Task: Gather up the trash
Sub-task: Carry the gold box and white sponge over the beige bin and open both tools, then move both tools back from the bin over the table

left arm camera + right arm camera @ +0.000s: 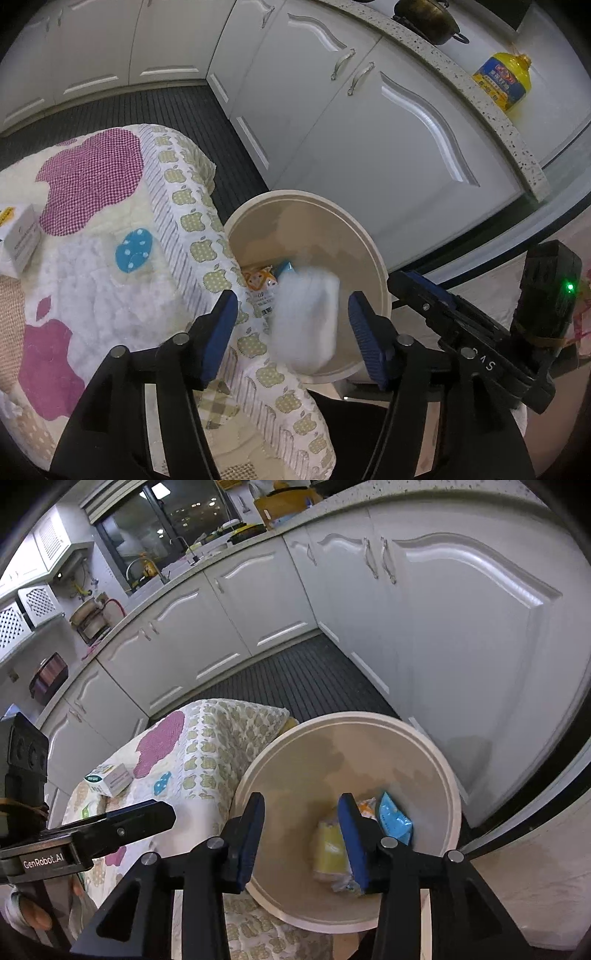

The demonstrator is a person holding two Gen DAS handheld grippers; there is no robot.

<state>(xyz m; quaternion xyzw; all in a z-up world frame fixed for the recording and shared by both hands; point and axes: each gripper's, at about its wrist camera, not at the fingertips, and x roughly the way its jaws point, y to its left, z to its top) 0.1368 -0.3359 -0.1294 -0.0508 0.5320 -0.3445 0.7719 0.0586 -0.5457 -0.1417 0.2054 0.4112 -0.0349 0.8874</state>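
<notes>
The left gripper [290,325] hung over the near rim of a round beige bin [369,254] that stood on the floor beside the table, its blue-padded fingers [221,332] spread wide apart. Between them, touching neither pad, a white crumpled wad [306,317] showed as a blur over the bin's mouth; whether it was paper or plastic I could not tell. Down inside the bin lay an orange-and-white wrapper [258,280] and a bit of blue packet [286,266].

The right gripper [301,834] was just beside the other, also above the bin [424,738], its jaws likewise apart and gripping nothing. From that side the bin's floor held a blue packet [395,818] and a yellowish packet [328,849], close together, partly hidden behind the right finger.

The table carried a quilted cover [110,277] with purple patches and a border of apple shapes, its right edge touching the bin's wall. Near the cover's left edge sat a small white box [20,240], well apart from the bin. White kitchen cabinets [388,147] ran behind, with a yellow oil bottle [504,79] and a dark pot [428,18] on the speckled counter above them.
</notes>
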